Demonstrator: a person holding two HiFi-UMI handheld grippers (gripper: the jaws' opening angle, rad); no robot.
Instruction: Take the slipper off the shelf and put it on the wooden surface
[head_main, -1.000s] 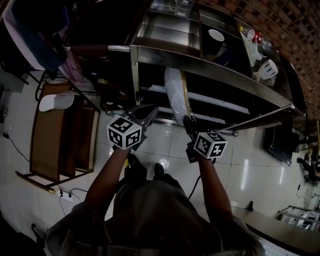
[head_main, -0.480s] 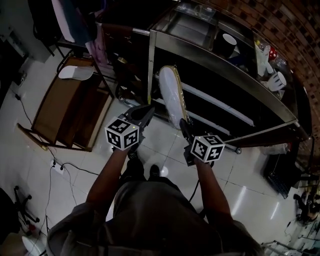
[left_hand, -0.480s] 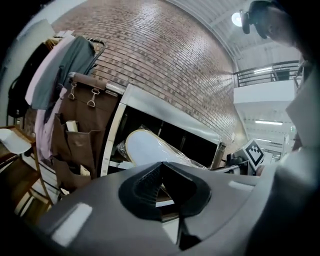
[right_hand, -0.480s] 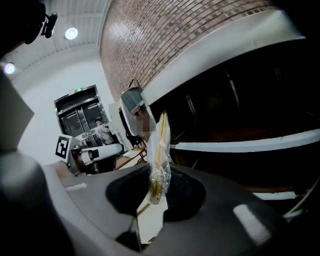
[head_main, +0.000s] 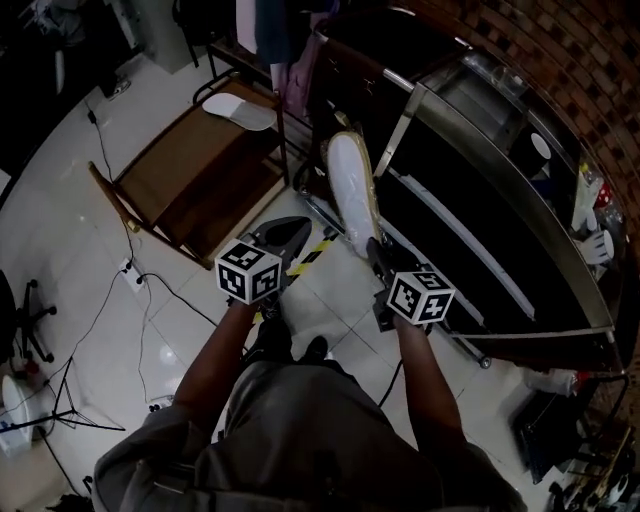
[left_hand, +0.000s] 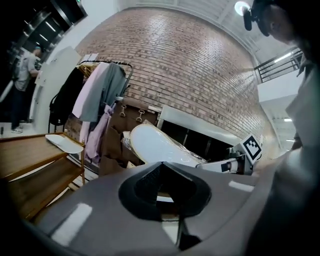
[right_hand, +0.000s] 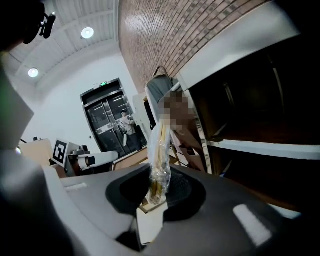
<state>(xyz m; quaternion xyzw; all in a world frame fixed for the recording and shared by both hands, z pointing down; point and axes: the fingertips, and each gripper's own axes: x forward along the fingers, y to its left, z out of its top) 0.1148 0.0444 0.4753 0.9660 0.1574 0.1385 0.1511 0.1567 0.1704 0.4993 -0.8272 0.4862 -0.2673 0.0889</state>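
Metal shelf (head_main: 455, 215): a second ago it filled the top of the head view. It now lies off to the right, as the person has turned away from it.

Wooden surface (head_main: 190, 170): it has come from the left edge toward the upper middle of the head view. It stands well apart from the carried load across the tiled floor (head_main: 130, 330). A second white slipper (head_main: 240, 110) lies at its far end.

Slipper (head_main: 352, 195): white and wrapped in clear film. It has come out of the shelf's lower bay and hangs in the air beside the shelf's left end, sole toward the person. The lift-off step therefore looks complete, and carrying and setting down remain.

Right gripper (head_main: 378, 258): its jaws are nearly together, pinching the wrapped heel edge of the slipper, and the grip is unchanged over the last second.

Left gripper (head_main: 288, 232): its jaws meet at the tips with nothing between them, and it travels alongside.
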